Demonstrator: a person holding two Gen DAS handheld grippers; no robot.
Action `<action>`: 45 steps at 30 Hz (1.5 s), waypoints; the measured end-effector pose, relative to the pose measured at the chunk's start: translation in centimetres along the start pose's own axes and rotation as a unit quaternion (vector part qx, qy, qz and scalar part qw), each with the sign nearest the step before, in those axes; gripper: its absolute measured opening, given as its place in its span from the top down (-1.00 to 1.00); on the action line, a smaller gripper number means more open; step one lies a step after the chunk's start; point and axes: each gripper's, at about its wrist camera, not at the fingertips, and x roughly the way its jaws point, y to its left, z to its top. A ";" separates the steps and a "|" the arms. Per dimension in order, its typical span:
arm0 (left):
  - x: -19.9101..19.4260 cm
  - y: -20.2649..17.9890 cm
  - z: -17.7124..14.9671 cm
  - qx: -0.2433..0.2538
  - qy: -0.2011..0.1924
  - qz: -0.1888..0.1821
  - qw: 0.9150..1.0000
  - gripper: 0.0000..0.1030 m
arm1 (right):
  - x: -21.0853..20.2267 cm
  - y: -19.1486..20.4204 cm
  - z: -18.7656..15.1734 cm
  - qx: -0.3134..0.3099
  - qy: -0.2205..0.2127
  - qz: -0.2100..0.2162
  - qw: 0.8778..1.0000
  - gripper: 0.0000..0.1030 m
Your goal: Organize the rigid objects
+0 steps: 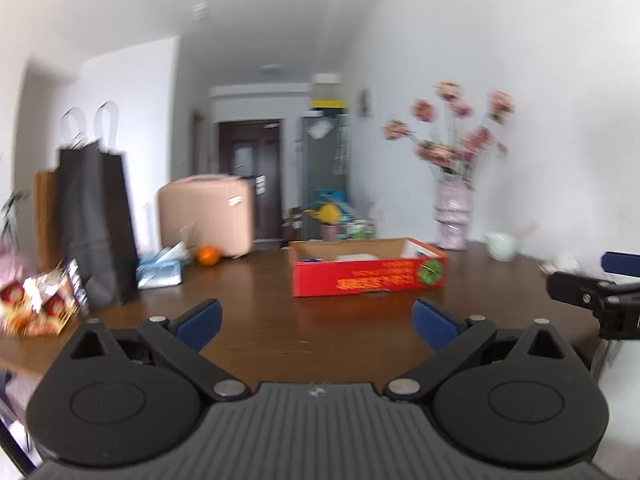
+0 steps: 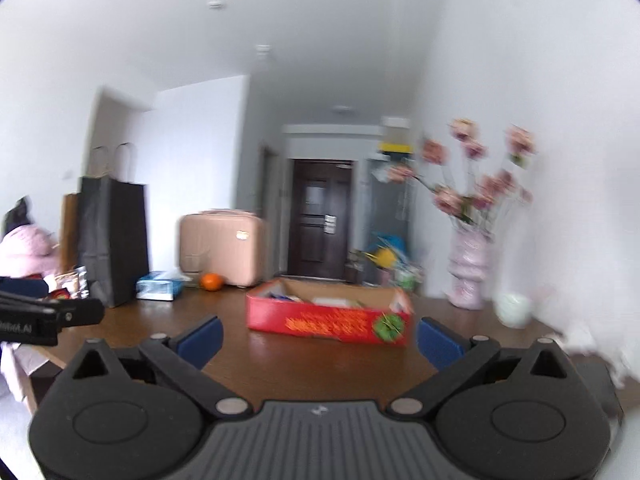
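Fingers (image 1: pixel 200 322) of the left gripper (image 1: pixel 316 324) and right gripper (image 2: pixel 320 340) stood spread wide, holding nothing, above the brown bench (image 1: pixel 260 320). Ahead sat the red cardboard box (image 1: pixel 368 276), open-topped, with blurred items inside. Whether sorting was starting or finishing, I could not judge; nothing loose lay between fingers and box.

Print on the red box (image 1: pixel 368 276) is too blurred to read.

Glossy wooden table (image 1: pixel 260 304), red cardboard box (image 1: pixel 360 278), matt black paper bag (image 1: pixel 94 224)
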 end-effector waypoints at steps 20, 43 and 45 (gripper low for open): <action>-1.3 -0.4 -1.4 -0.007 0.009 -0.003 1.000 -1.00 | -1.0 1.1 -1.2 0.020 0.057 0.023 0.998 -1.00; -1.2 -0.6 -1.2 -0.005 0.005 -0.004 1.000 -1.00 | -1.0 1.2 -0.9 0.012 0.055 0.023 0.998 -1.00; -1.2 -0.5 -1.2 -0.006 0.004 -0.004 1.000 -1.00 | -1.1 1.1 -0.8 0.012 0.054 0.022 0.998 -1.00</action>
